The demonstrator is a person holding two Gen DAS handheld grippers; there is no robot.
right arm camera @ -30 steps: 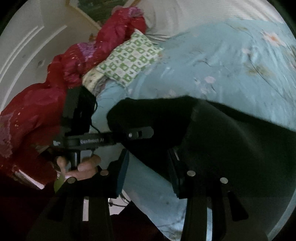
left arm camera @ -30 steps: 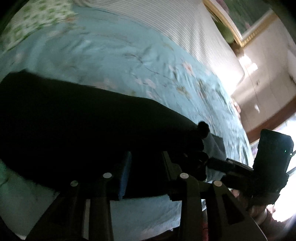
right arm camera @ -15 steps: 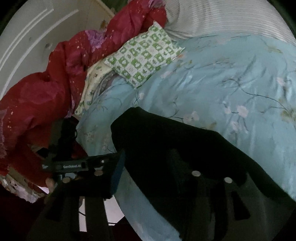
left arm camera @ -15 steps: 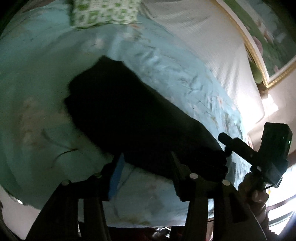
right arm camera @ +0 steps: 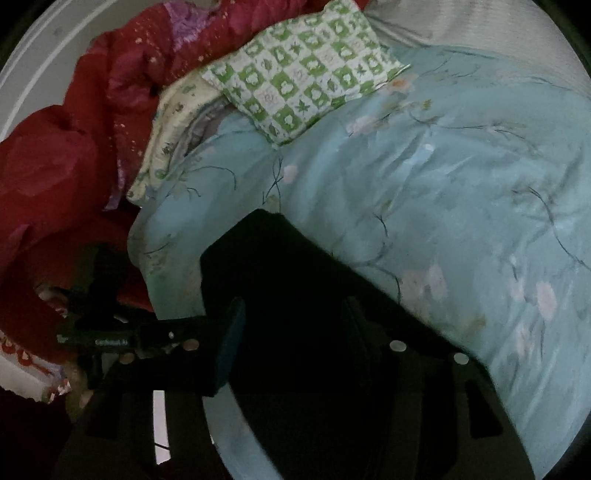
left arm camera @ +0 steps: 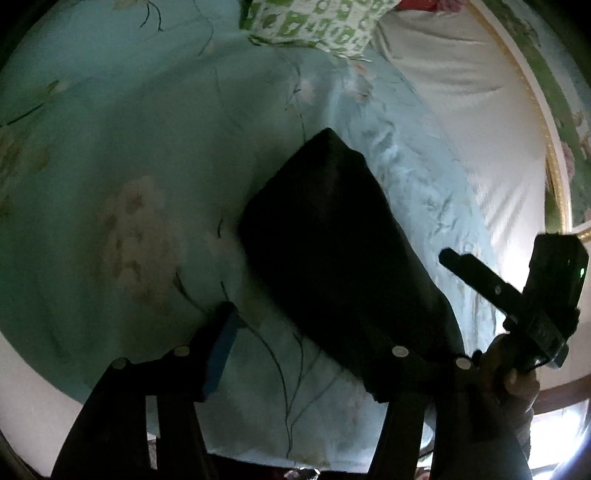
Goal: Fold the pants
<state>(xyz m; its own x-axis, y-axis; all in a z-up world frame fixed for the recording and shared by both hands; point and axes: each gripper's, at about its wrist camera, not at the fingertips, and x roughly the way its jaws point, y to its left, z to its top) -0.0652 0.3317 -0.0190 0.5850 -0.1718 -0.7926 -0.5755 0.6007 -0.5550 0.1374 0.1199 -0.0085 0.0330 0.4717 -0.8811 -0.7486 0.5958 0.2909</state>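
The black pants [left arm camera: 332, 240] lie folded into a compact dark bundle on the light blue floral bedspread [left arm camera: 129, 166]. My left gripper [left arm camera: 299, 343] is open and empty, held above the bundle's near edge, its right finger over the dark cloth. The right gripper's body [left arm camera: 546, 288] shows at the right of this view. In the right wrist view the pants [right arm camera: 280, 266] fill the lower middle, and my right gripper [right arm camera: 291, 328] is open over them, fingers apart, holding nothing. The left gripper's body [right arm camera: 110, 332] shows at the left.
A green-and-white checked pillow [right arm camera: 303, 81] lies at the head of the bed, also in the left wrist view [left arm camera: 314, 26]. A red quilt [right arm camera: 74, 147] is piled at the left. A striped white sheet [left arm camera: 461, 110] and framed picture [left arm camera: 561, 129] lie beyond.
Both grippers have lifted and pulled back from the pants. The bundle now looks smaller and farther away, lying free on the bedspread.
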